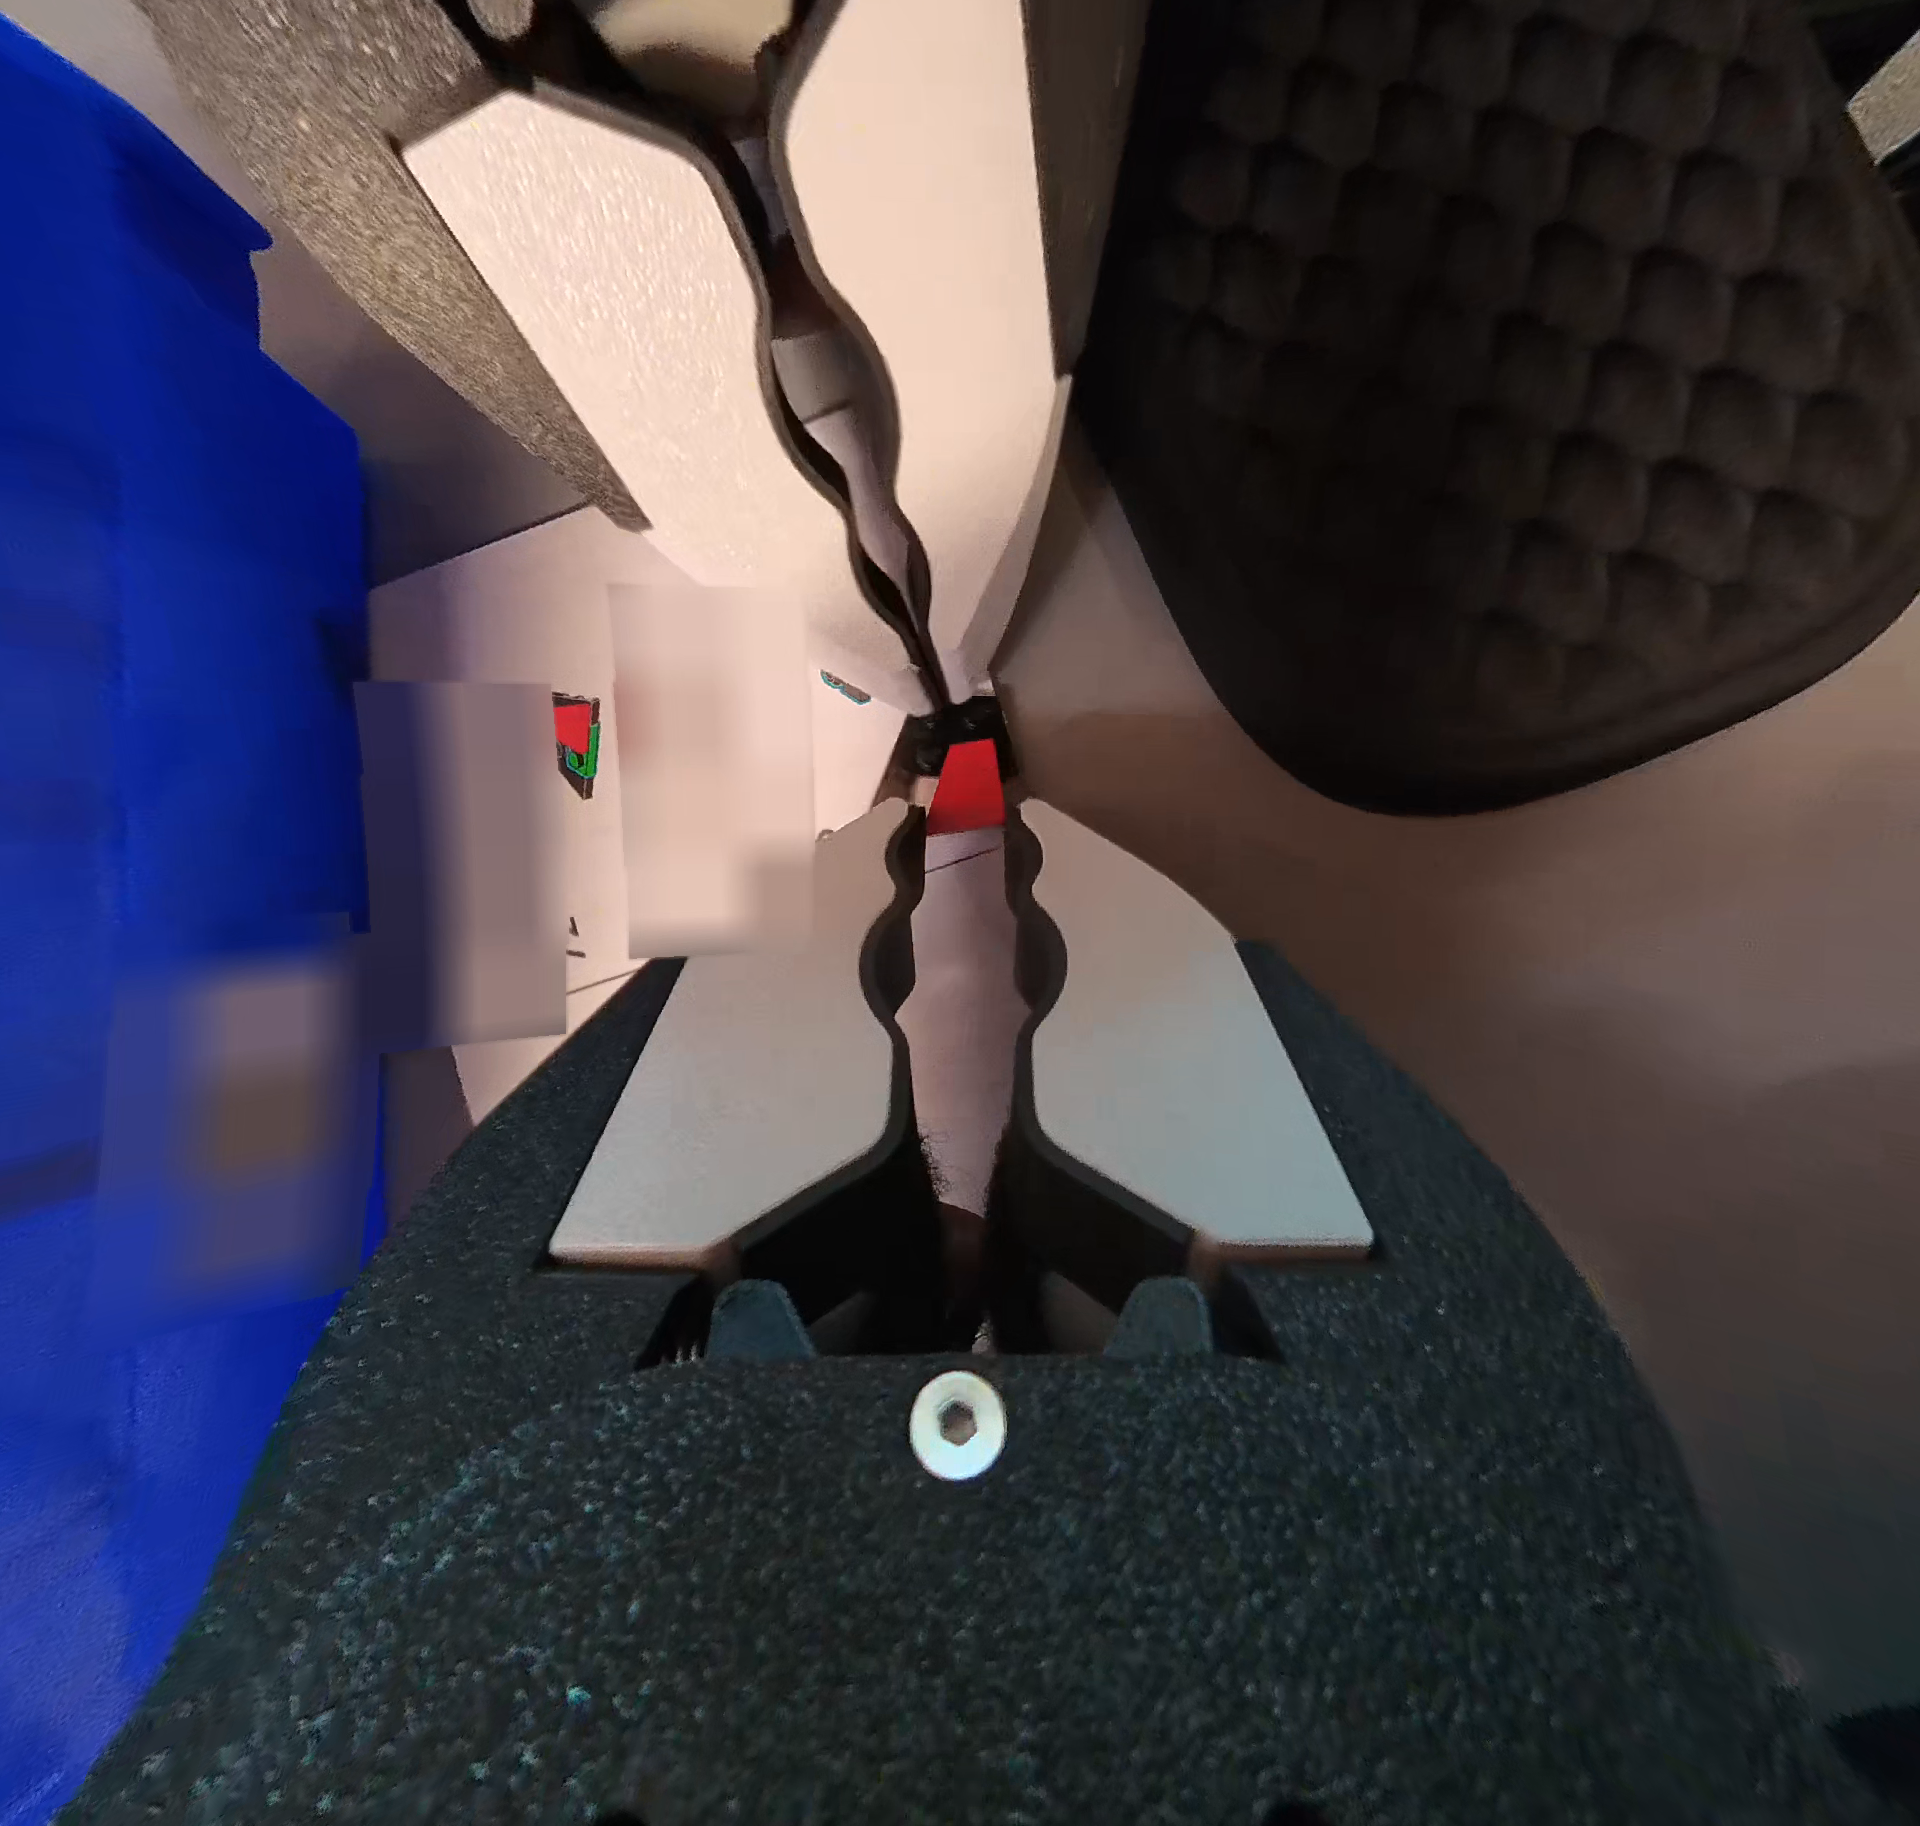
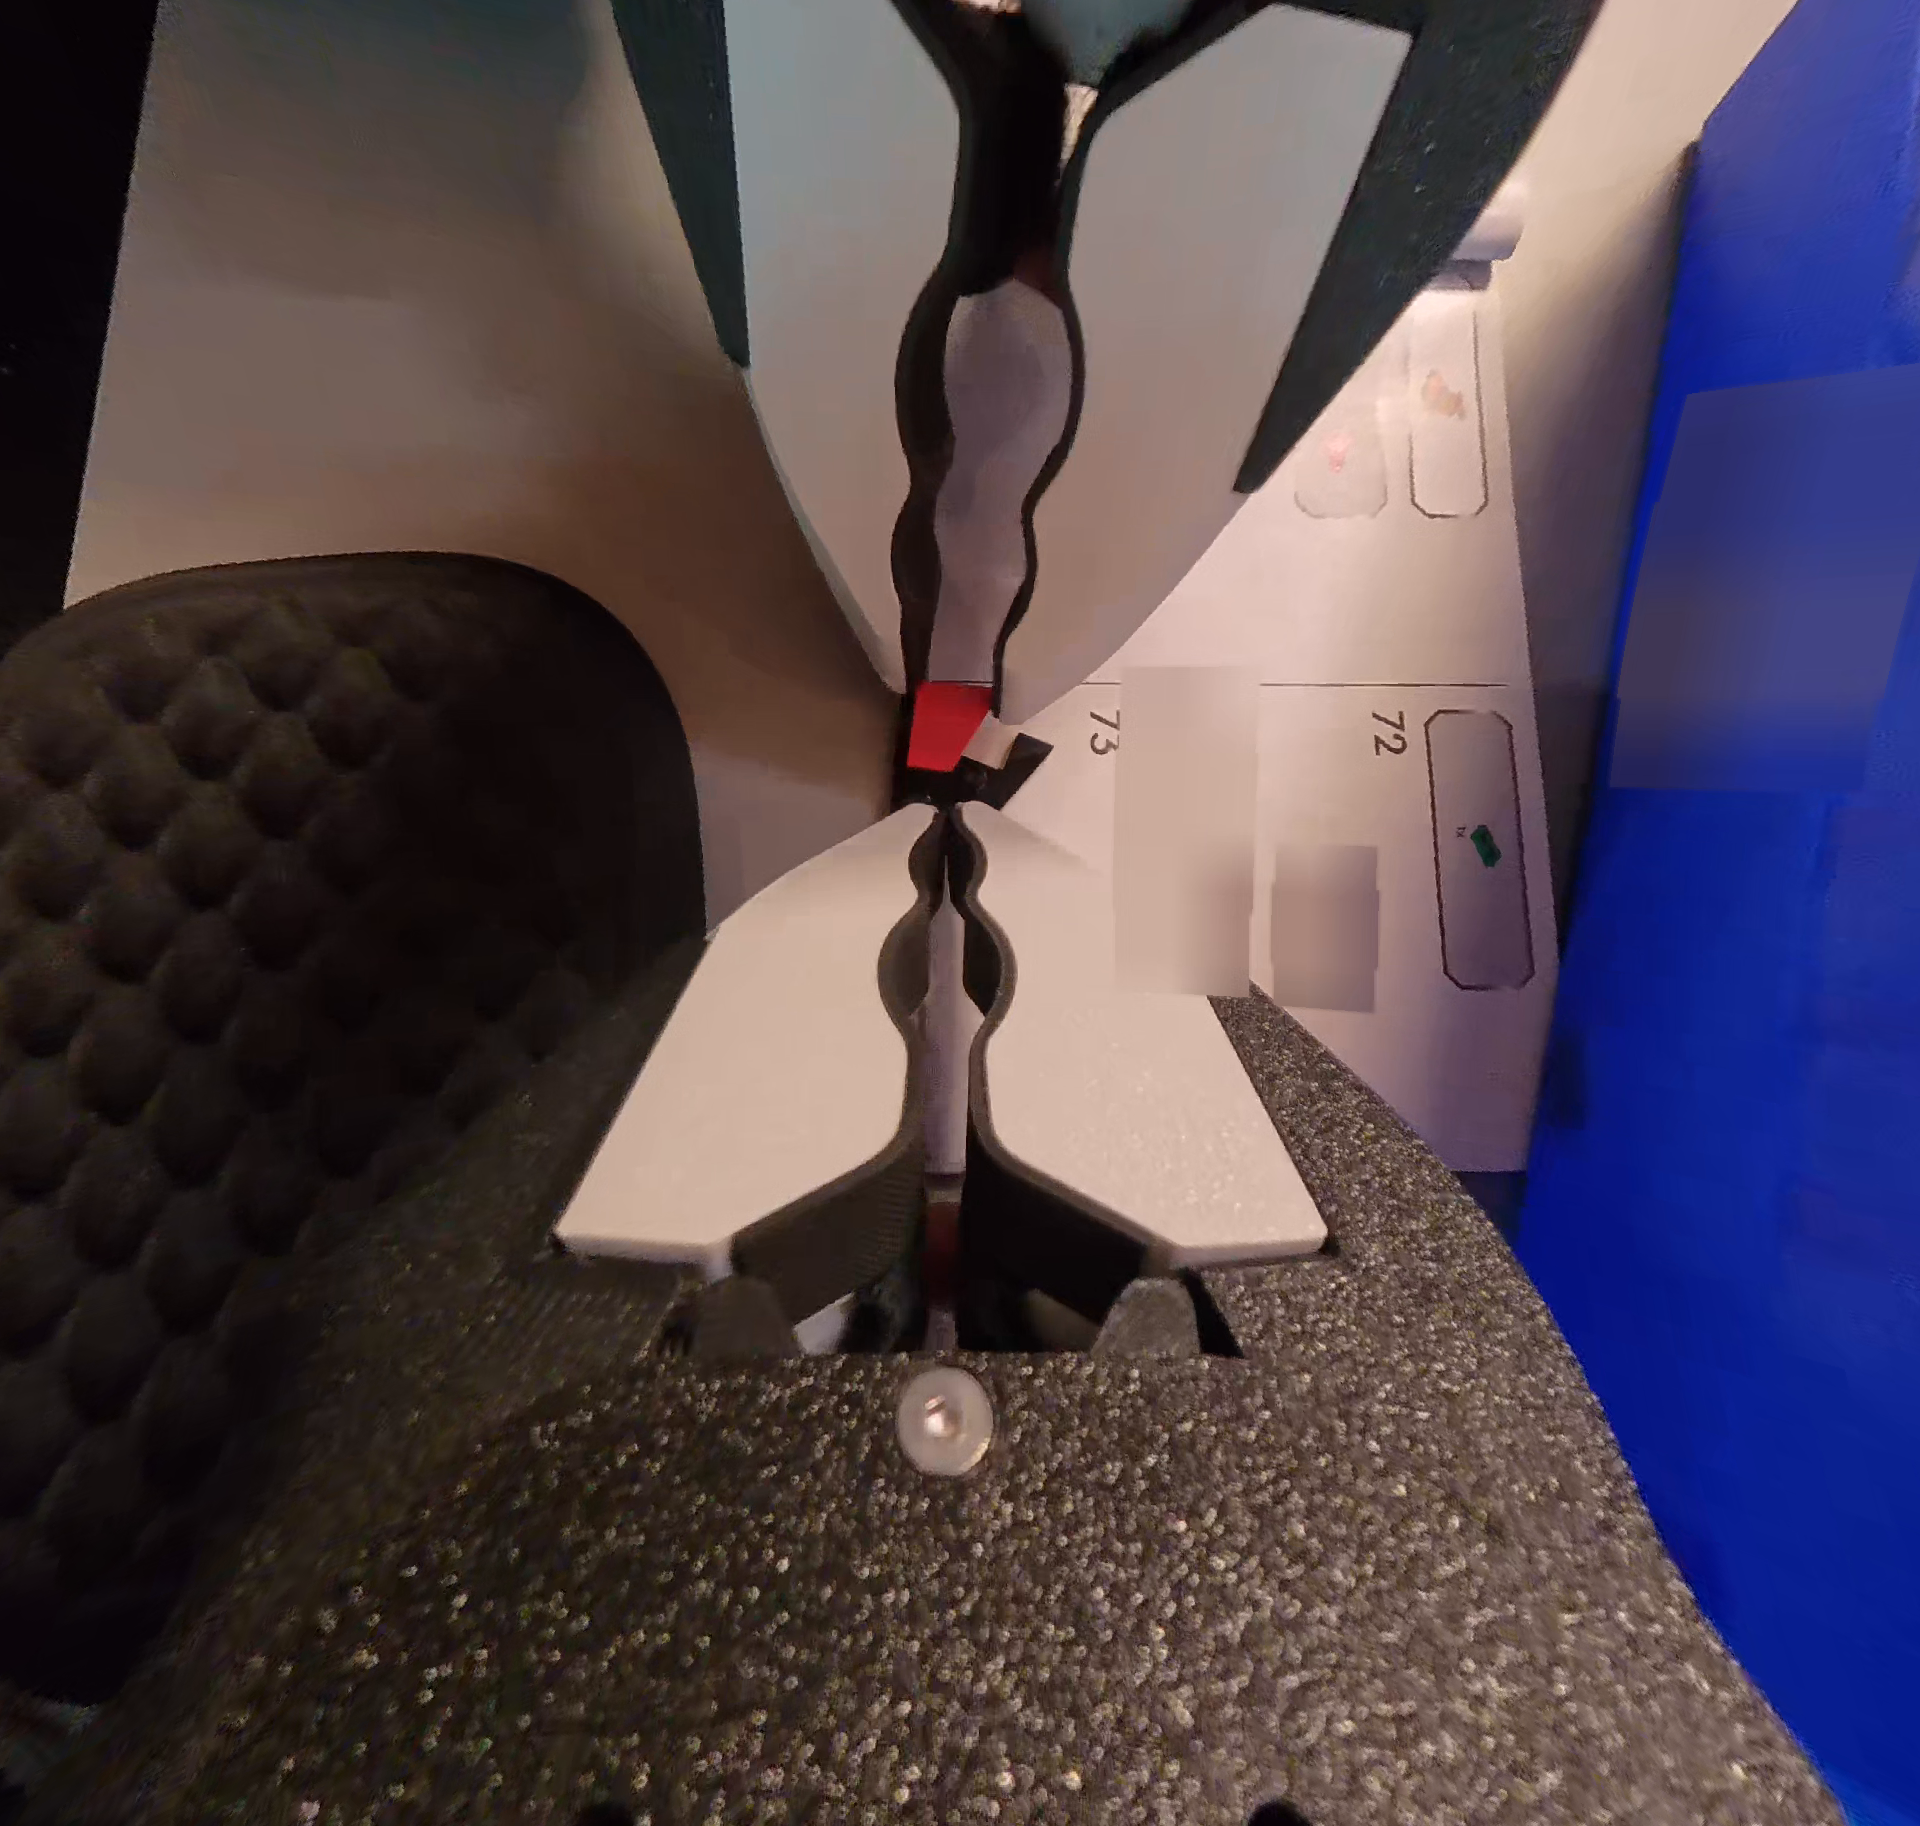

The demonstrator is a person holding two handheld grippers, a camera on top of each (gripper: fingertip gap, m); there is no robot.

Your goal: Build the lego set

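My left gripper point(image 1: 961, 812) is shut on a small lego assembly: a red brick point(image 1: 968, 784) with a black studded piece point(image 1: 951, 732) on its far end. The red brick sits between the two pads. The right wrist view shows the same grasp from the other side: the left gripper point(image 2: 951, 698) comes in from the top, with the red brick point(image 2: 943, 732) and the black piece point(image 2: 977, 779). My right gripper point(image 2: 948, 815) is shut, its tips pressed together right at the black piece. In the left wrist view it point(image 1: 951, 694) reaches in from the top, tip to tip with the assembly.
An open instruction booklet point(image 2: 1351, 633) lies on the table under the grippers; it also shows in the left wrist view point(image 1: 488, 654). A blue object point(image 2: 1766, 841) stands beside it. A black quilted cushion point(image 1: 1507, 374) lies on the other side. Only a small space, under 4 cm, lies between the two pairs of fingers.
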